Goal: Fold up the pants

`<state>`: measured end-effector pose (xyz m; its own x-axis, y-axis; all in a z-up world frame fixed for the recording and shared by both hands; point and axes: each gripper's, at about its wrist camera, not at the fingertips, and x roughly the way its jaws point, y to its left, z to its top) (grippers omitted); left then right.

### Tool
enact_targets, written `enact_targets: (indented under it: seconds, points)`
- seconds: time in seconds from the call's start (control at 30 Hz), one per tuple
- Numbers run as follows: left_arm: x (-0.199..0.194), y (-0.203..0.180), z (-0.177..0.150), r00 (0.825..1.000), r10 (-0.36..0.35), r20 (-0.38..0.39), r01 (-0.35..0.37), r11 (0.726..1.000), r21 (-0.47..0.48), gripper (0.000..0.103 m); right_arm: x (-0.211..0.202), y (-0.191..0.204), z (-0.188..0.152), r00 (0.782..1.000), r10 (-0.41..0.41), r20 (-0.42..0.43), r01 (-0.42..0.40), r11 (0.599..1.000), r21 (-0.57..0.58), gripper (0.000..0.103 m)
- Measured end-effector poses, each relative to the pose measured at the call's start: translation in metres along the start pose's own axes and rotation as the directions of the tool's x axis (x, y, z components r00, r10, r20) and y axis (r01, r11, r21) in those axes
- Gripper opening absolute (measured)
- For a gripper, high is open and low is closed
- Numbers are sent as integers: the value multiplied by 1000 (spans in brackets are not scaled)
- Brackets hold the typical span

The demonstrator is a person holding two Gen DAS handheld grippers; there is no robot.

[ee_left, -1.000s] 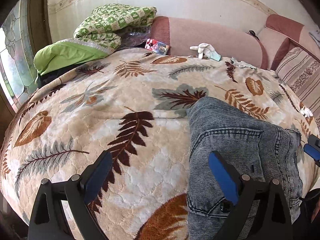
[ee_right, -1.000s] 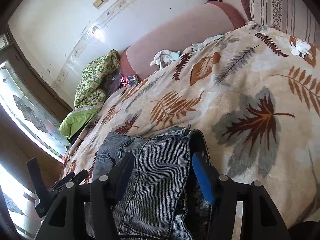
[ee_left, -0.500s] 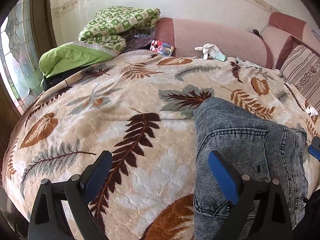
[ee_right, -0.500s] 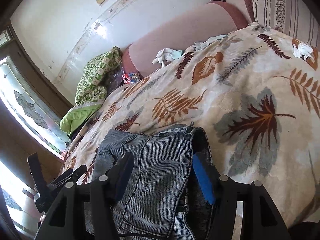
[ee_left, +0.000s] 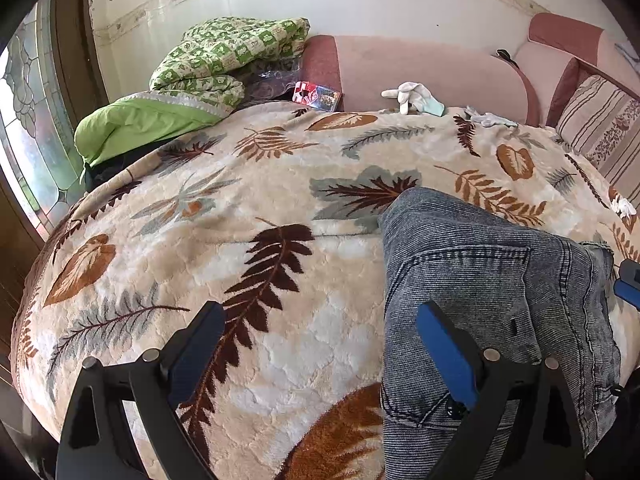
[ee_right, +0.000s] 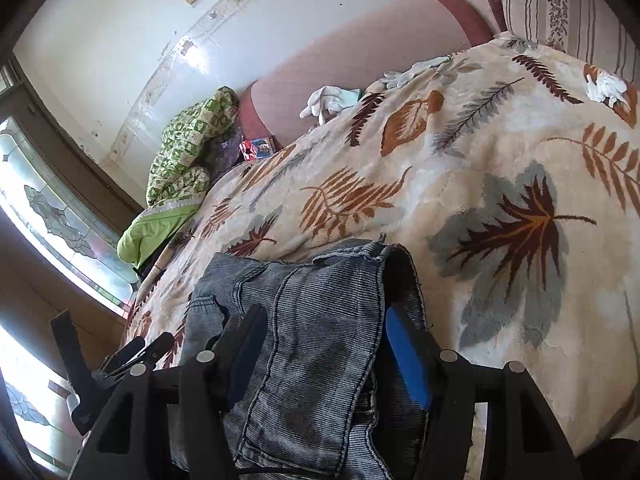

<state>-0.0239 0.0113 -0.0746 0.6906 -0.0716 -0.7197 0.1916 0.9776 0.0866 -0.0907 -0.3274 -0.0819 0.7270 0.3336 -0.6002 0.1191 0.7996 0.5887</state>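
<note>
Folded grey-blue jeans lie on the leaf-patterned blanket that covers the bed. My left gripper hovers open and wide over the blanket. Its right finger is above the left edge of the jeans, with nothing between the pads. In the right wrist view, the jeans fill the gap of my right gripper, which straddles the folded stack. Its blue pad faces still show beside the denim. The right gripper's tip peeks in at the edge of the left wrist view.
A green quilt and pillow are piled at the far left by the window. White gloves and a small red box lie along the pink sofa back. A striped cushion sits far right.
</note>
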Motion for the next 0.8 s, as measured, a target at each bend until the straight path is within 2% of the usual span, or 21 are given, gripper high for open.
enact_targets:
  seconds: [0.8]
  points:
    - [-2, -10, -4, 1000, -5, 3, 5, 999, 45, 97, 1, -4, 0, 1000, -3, -16, 3, 1000, 14, 66]
